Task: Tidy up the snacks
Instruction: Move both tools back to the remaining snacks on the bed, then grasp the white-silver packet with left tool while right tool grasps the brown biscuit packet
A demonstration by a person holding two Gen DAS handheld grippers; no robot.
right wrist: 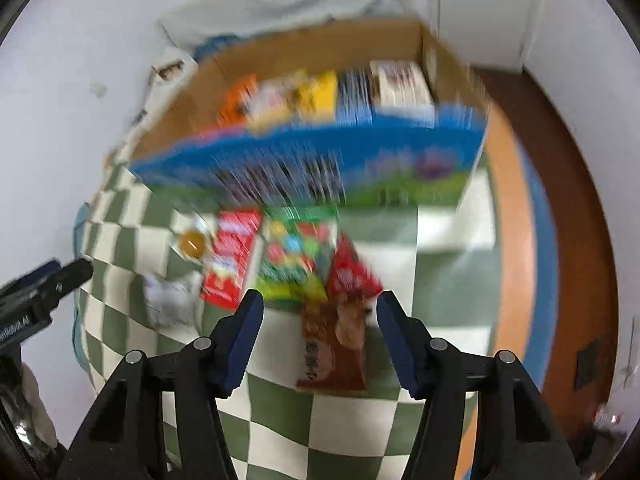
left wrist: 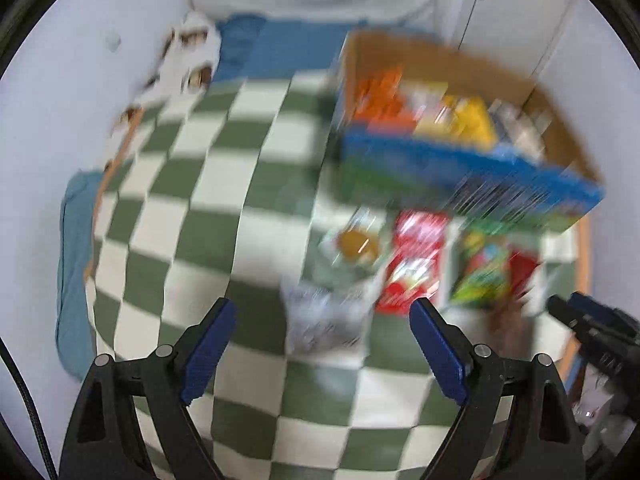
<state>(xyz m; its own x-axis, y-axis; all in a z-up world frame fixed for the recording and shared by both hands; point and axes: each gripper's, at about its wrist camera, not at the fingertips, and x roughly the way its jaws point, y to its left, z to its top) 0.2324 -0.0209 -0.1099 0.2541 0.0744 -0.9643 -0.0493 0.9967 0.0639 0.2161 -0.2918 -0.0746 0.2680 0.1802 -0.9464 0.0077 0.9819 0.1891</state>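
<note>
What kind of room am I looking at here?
Probably a home, not a lab: a checkered tablecloth covers a table with snack packets beside a cardboard box, and white doors stand behind.

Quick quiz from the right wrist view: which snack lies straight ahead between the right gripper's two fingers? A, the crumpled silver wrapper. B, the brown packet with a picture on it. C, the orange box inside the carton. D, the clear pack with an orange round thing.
B: the brown packet lies on the checked cloth in line with the gap of the right gripper, whose pads stand clear of it.
</note>
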